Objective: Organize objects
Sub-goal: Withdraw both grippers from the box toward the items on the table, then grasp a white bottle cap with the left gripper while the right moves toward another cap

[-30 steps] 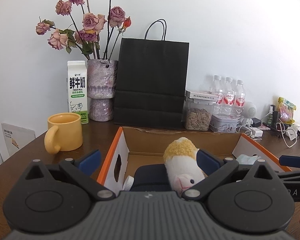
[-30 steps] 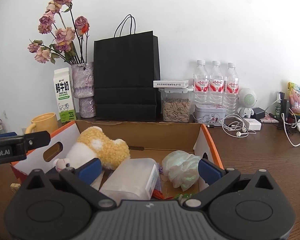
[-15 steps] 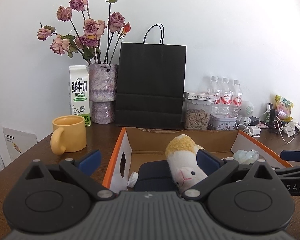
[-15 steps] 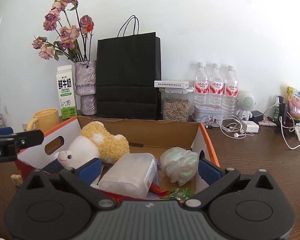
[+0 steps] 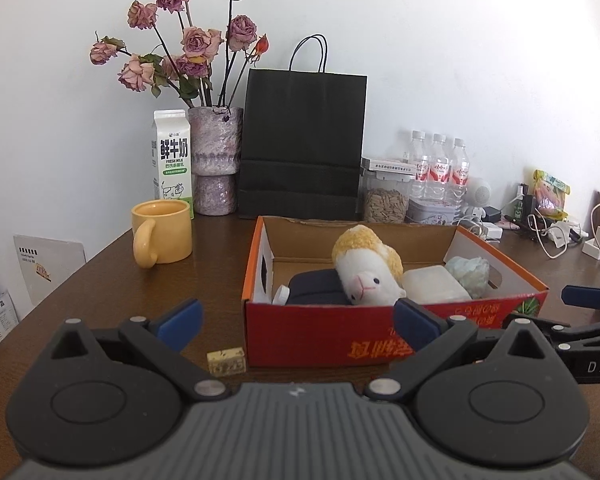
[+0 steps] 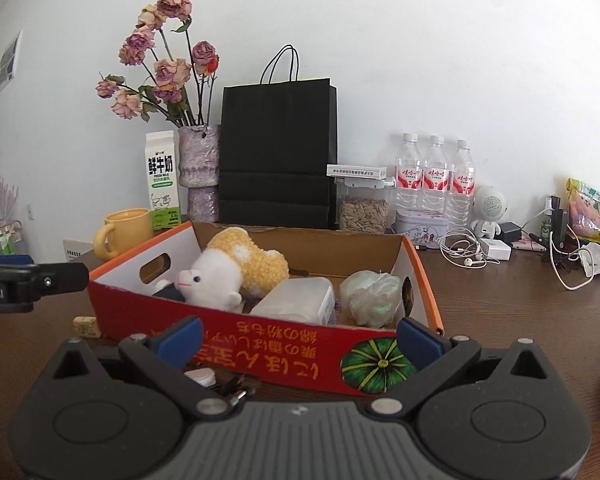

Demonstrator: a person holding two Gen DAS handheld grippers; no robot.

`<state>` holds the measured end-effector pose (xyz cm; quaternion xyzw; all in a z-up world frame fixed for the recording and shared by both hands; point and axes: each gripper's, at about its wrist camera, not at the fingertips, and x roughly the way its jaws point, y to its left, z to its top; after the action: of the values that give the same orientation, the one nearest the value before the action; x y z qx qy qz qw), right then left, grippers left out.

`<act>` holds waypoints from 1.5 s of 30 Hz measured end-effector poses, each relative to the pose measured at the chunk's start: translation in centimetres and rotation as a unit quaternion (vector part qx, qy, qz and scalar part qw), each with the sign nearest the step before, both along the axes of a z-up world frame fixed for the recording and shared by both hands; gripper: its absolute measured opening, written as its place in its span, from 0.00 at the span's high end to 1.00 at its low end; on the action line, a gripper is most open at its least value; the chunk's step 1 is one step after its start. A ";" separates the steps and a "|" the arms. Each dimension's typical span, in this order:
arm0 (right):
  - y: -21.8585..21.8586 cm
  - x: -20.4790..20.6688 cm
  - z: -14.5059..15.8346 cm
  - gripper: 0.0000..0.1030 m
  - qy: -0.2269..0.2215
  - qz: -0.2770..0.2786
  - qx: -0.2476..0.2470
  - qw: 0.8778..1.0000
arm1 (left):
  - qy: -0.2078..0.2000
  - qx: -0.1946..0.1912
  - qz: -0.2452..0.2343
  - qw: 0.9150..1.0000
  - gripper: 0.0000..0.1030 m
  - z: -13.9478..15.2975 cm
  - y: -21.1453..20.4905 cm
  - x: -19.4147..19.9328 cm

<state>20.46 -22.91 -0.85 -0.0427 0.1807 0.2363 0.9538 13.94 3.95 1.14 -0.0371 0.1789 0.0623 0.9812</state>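
An open red cardboard box (image 5: 320,330) (image 6: 260,354) stands on the brown table. Inside lie a yellow-and-white plush sheep (image 5: 366,266) (image 6: 236,270), a dark blue case (image 5: 316,290), a translucent plastic box (image 5: 434,284) (image 6: 296,300) and a crumpled pale green wad (image 5: 470,274) (image 6: 374,292). My left gripper (image 5: 298,322) is open, in front of the box's near wall, holding nothing. My right gripper (image 6: 298,336) is open too, just short of the box's printed wall. A small beige tile (image 5: 226,360) (image 6: 86,326) lies on the table by the box's left corner.
A yellow mug (image 5: 162,232), milk carton (image 5: 172,160), vase of dried roses (image 5: 214,168) and black paper bag (image 5: 302,144) stand behind the box. Water bottles (image 6: 434,176), a seed jar (image 6: 362,208), cables and chargers (image 6: 472,250) crowd the back right. Small items (image 6: 220,384) lie under the right gripper.
Both grippers have drawn back and up from over the box, so its red front wall and the table before it now show. Both stay open.
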 end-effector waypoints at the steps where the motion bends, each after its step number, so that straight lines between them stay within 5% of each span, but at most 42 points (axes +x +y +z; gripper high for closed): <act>1: 0.0 -0.6 0.0 0.00 0.000 0.002 -0.001 1.000 | 0.005 0.001 -0.003 1.000 0.00 -0.2 0.0 -0.6; 17: -1.6 -8.4 -1.7 0.00 0.027 0.029 -0.009 0.999 | 0.095 0.006 -0.042 0.995 0.00 -4.7 -0.1 -6.3; 29: -1.5 -9.8 -3.1 0.00 0.049 0.032 -0.020 0.998 | 0.133 0.041 -0.060 0.988 0.00 -6.7 -2.6 -4.7; 34: -1.5 -9.8 -3.2 0.00 0.051 0.031 -0.022 0.998 | 0.125 0.028 -0.075 0.989 0.18 -6.8 -2.5 -4.1; 39: -1.4 -9.8 -3.5 0.00 0.055 0.031 -0.023 0.998 | 0.107 0.017 -0.099 0.989 0.60 -6.8 -2.8 -4.2; 45: -0.9 -10.0 -3.6 0.00 0.056 0.040 -0.027 0.997 | 0.092 0.000 -0.078 0.993 0.60 -6.3 -2.2 -5.0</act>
<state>10.48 -23.77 -4.41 -0.0623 0.2378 0.2714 0.9305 8.93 1.75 -5.18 -0.0170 0.2703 -0.0107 0.9626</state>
